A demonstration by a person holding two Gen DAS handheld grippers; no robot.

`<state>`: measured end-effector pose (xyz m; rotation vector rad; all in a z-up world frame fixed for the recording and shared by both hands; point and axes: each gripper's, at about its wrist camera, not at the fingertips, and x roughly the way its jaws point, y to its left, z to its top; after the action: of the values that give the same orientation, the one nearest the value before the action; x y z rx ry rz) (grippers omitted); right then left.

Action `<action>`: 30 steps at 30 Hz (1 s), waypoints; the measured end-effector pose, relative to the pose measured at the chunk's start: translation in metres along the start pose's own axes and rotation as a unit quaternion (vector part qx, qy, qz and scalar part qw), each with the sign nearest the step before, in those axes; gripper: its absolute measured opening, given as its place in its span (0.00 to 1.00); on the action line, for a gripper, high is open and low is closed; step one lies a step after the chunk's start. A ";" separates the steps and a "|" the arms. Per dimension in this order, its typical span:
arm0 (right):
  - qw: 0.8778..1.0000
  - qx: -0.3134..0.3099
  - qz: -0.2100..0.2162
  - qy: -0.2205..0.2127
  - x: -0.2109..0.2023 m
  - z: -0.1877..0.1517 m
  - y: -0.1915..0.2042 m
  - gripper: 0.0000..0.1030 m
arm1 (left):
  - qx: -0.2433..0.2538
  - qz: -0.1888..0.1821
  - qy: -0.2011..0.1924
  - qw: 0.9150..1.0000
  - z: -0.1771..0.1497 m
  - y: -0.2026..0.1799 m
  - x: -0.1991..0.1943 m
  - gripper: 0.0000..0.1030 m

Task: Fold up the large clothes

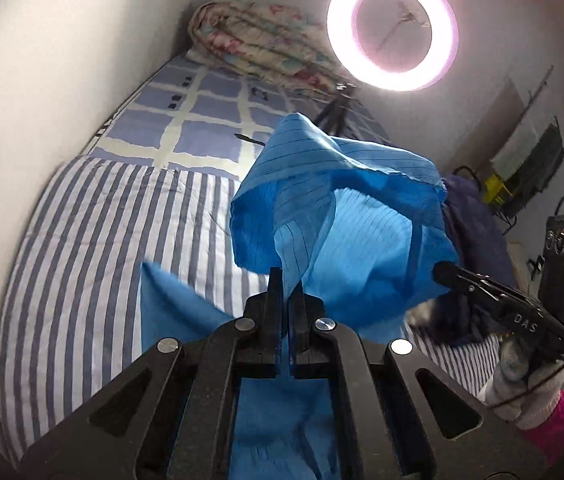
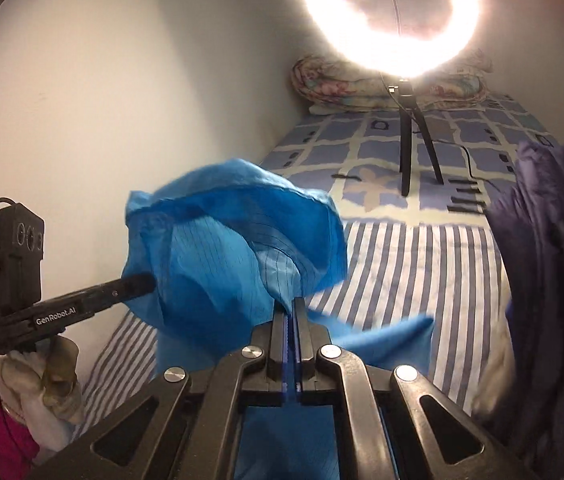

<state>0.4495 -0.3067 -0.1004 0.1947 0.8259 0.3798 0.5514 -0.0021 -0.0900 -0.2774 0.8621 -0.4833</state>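
The bed (image 1: 94,216) fills the lower left and middle of the left wrist view, its striped sheet running up to a blue checked sheet (image 1: 206,108); a white wall (image 1: 54,60) bounds it along the left, and a rolled floral quilt (image 1: 258,44) closes the far end. Bare striped cloth lies open at lower left.

The blue garment (image 1: 346,220) hangs lifted in mid-frame, billowed, its raw hem curving across the top; its lower part trails onto the stripes.

A dark purple garment (image 2: 554,280) is heaped at the right edge of the right wrist view.

A ring light (image 2: 394,12) on a tripod (image 2: 418,148) stands on the checked sheet.

The left gripper (image 1: 288,292) is pinched tight on a blue fold. The right gripper (image 2: 291,316) likewise clamps blue cloth between closed jaws.
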 end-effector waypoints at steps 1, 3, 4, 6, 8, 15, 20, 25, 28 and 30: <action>1.000 0.000 0.004 0.000 -0.009 -0.008 0.005 0.00 | 0.003 -0.003 -0.003 1.000 -0.008 -0.005 -0.012 0.00; 1.000 -0.006 0.005 -0.001 -0.025 -0.023 0.017 0.00 | 0.005 -0.008 -0.007 1.000 -0.023 -0.010 -0.030 0.00; 1.000 -0.011 0.004 0.001 -0.032 -0.032 0.023 0.00 | 0.007 -0.011 -0.005 1.000 -0.031 -0.013 -0.038 0.00; 1.000 -0.016 0.009 0.005 -0.045 -0.048 0.033 0.00 | 0.014 -0.007 -0.003 1.000 -0.051 -0.019 -0.054 0.00; 1.000 -0.017 0.012 0.010 -0.057 -0.067 0.041 0.00 | 0.013 -0.009 0.003 1.000 -0.071 -0.021 -0.067 0.00; 0.998 -0.011 0.052 0.029 -0.103 -0.138 0.057 0.00 | 0.012 -0.002 0.030 0.999 -0.154 -0.027 -0.112 0.00; 0.997 -0.010 0.044 0.060 -0.115 -0.195 0.056 0.00 | 0.023 0.023 0.062 0.998 -0.218 -0.027 -0.127 0.00; 0.995 -0.018 0.015 0.093 -0.122 -0.243 0.056 0.01 | 0.021 0.049 0.131 0.990 -0.277 -0.020 -0.124 0.00; 0.995 -0.032 0.017 0.095 -0.143 -0.255 0.061 0.15 | 0.023 0.058 0.157 0.986 -0.299 -0.019 -0.132 0.00; 0.996 -0.037 0.019 0.078 -0.169 -0.259 0.066 0.19 | 0.015 0.059 0.153 0.986 -0.305 -0.018 -0.147 0.00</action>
<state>0.1360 -0.3088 -0.1376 0.1130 0.9611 0.4659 0.2271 0.0450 -0.1761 -0.1244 1.1625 -0.4343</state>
